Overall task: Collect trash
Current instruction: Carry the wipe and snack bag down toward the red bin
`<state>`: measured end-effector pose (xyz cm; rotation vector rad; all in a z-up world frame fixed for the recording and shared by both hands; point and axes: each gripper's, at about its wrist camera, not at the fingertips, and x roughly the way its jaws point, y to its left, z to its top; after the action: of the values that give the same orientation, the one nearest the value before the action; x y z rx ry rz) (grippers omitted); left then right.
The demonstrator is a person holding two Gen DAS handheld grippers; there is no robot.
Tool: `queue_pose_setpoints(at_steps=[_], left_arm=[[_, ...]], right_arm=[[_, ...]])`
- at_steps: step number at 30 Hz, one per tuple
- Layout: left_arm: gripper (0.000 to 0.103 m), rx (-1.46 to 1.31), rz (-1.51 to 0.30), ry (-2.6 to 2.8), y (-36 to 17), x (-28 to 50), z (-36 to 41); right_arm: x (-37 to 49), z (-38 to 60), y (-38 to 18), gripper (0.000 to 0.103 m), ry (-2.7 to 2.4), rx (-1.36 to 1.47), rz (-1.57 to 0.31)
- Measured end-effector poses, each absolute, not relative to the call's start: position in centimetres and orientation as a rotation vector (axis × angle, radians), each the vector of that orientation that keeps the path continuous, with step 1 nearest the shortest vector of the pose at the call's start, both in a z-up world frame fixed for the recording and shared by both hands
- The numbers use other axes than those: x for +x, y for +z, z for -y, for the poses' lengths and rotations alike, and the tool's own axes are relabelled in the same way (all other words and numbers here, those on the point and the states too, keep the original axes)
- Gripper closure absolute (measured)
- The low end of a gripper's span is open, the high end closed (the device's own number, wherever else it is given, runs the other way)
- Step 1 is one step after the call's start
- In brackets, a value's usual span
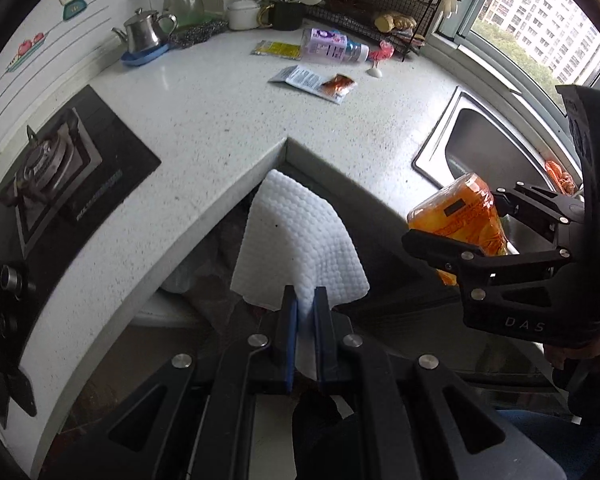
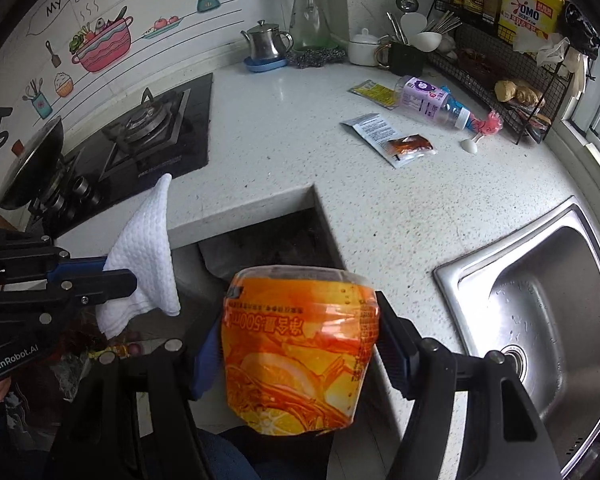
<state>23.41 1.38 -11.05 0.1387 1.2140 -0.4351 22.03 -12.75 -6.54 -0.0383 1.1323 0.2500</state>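
Observation:
My left gripper [image 1: 305, 300] is shut on a white paper towel [image 1: 296, 240], which hangs over the notch in the counter edge [image 1: 286, 142]. My right gripper [image 2: 300, 344] is shut on a crushed orange drink bottle [image 2: 300, 352], held off the counter beside the sink. In the right wrist view the left gripper [image 2: 116, 276] and its paper towel [image 2: 144, 264] are at the left. On the counter farther back lie a lilac bottle [image 1: 332, 46], a yellow sachet [image 1: 276, 49], a white packet [image 1: 304, 80] and a brown sauce sachet [image 1: 338, 84].
A gas stove [image 1: 56, 160] is set into the counter at the left and a steel sink [image 2: 540, 300] at the right. A kettle [image 1: 144, 32], a utensil cup [image 1: 286, 14] and a wire rack [image 1: 380, 12] line the back wall. Something pale and rounded [image 1: 168, 312] shows below the notch.

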Motion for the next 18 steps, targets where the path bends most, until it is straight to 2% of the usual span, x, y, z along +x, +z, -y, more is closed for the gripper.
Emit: queue_pose_setpoints(at_steps=[8,18], left_arm=[[0.097,0.098,-1.380,-0.344,-19.8,21.8,-3.8],[0.097,-0.008,-1.522,-0.266,-35.4,23.0,-4.9]], right_arm=[[21.0,10.3,-14.1,0.039,0.306,-0.053,-1.233],[21.4,9.1,-27.5,0.038,0.335,-0.091,-1.321]])
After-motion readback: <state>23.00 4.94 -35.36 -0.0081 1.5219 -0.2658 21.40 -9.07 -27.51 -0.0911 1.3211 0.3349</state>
